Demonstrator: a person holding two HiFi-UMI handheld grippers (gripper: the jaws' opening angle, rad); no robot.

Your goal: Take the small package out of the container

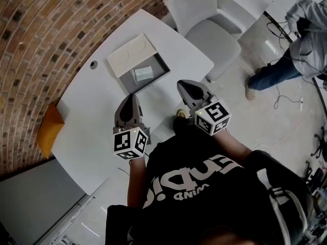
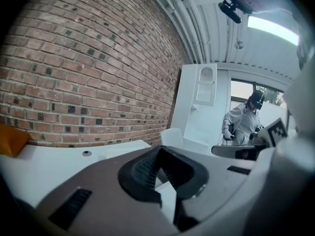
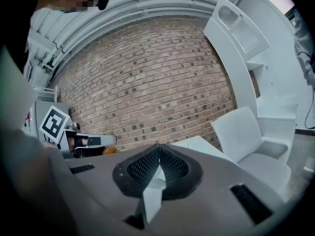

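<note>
Package: a small, flat, pale grey wrapped package (image 1: 143,74) lies inside the container, with nothing touching it.
Container: a shallow, open-topped grey box (image 1: 160,65) sits on the white desk (image 1: 97,111). A flat white lid (image 1: 131,54) lies against its far side.
Step in hand: we judge this to be the approach. Both grippers hang over the desk's near edge, short of the box.
Doing it well: we would spread one pair of fingers before reaching the box and come in over its near wall. Then we would dip, pinch the package by an edge and lift it straight up, clear of the walls.
Left gripper (image 1: 132,98): its black ribbed fingers (image 2: 142,168) are pressed together, with nothing between them and touching nothing.
Right gripper (image 1: 182,84): its fingers (image 3: 145,167) are likewise pressed together, empty and off the desk.
</note>
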